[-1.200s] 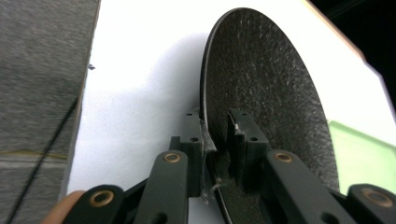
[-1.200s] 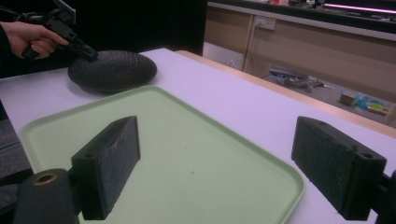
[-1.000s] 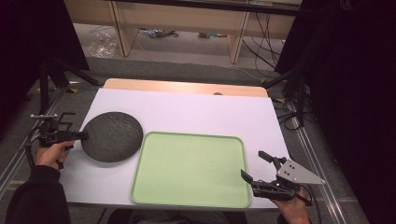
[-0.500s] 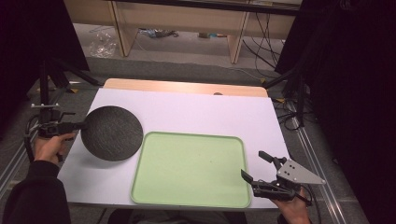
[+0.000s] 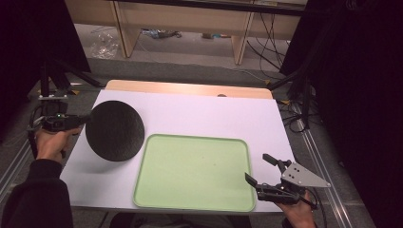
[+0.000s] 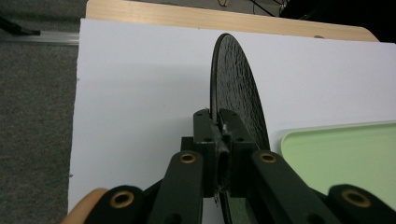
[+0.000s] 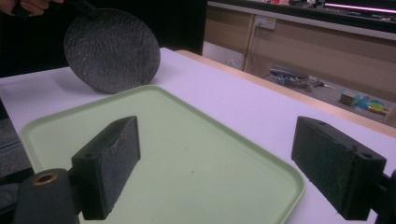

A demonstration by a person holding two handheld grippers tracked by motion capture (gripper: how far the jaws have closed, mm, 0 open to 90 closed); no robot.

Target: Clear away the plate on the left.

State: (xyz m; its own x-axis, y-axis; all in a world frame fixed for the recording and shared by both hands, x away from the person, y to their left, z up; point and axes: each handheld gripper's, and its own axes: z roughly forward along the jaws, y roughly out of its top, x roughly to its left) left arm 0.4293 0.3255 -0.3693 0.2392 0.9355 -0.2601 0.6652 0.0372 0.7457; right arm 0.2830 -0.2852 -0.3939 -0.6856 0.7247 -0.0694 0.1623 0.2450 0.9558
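A round black textured plate (image 5: 115, 130) hangs tilted above the white table's left side, its right rim close to the green tray (image 5: 195, 172). My left gripper (image 5: 85, 119) is shut on the plate's left edge; in the left gripper view the plate (image 6: 236, 91) stands edge-on between the closed jaws of that gripper (image 6: 219, 135). My right gripper (image 5: 259, 171) stands open with nothing between its jaws at the tray's near right corner. The right gripper view looks across the tray (image 7: 187, 154) to the plate (image 7: 112, 49) at the far left.
The white table top (image 5: 209, 114) has a wooden strip along its far edge (image 5: 190, 89). Beyond the table are a wooden shelf unit (image 5: 190, 23), cables and dark stands on grey floor. A metal rail (image 5: 328, 175) runs along the right side.
My left gripper has lifted the black plate off the table and tilted it up on its edge, drawing it slightly left. The right gripper has stayed still and open.
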